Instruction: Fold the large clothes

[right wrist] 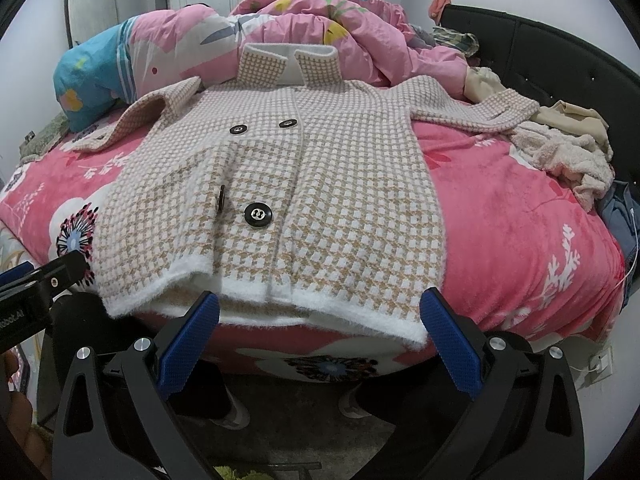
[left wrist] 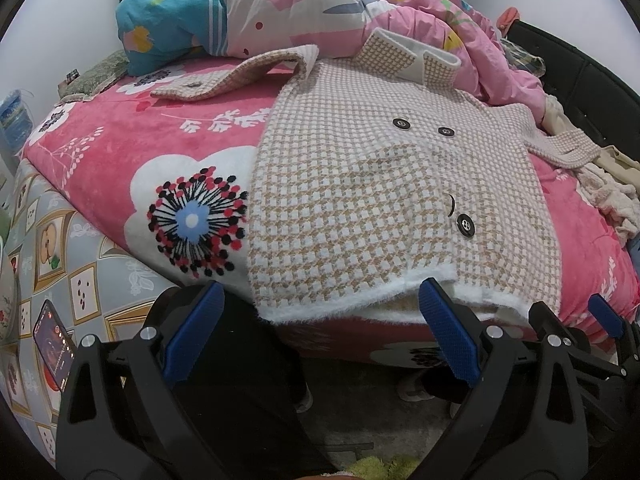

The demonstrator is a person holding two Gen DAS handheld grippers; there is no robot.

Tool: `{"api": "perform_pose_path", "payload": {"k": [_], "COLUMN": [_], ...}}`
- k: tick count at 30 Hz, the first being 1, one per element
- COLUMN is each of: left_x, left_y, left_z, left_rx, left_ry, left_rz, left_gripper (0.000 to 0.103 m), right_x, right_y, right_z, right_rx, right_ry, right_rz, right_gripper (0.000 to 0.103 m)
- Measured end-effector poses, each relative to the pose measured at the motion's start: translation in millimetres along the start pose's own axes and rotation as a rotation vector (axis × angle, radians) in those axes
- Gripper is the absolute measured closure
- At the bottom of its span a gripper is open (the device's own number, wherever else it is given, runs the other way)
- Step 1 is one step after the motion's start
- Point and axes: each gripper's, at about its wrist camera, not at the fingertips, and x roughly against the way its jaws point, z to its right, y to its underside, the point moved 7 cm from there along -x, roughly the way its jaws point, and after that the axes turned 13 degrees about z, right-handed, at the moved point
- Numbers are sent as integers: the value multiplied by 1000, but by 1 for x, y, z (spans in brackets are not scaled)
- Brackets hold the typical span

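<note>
A beige-and-white houndstooth coat with black buttons lies flat, front up, on the pink flowered bed cover. It also shows in the right wrist view. Its collar is at the far end, its white fuzzy hem at the near bed edge, and both sleeves are spread outward. My left gripper is open and empty just before the hem's left part. My right gripper is open and empty just before the hem's right part; it also shows at the right of the left wrist view.
A pink and blue quilt is heaped at the far end. Other clothes lie at the right by the black headboard. A phone lies on a patterned surface at the left. The floor and someone's feet are below the bed edge.
</note>
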Motion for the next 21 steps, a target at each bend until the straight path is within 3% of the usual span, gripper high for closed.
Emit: {"api": "perform_pose_path", "payload": {"k": [21], "left_x": [0], "left_y": [0], "left_z": [-1], "left_rx": [-1], "left_ry": [-2], "left_rz": [2], "left_gripper": [9], "right_x": [1], "right_y": [-3], "right_z": [0], "right_rx": [-2], "right_ry": [1], "right_rz": [6], "right_gripper": [5]}}
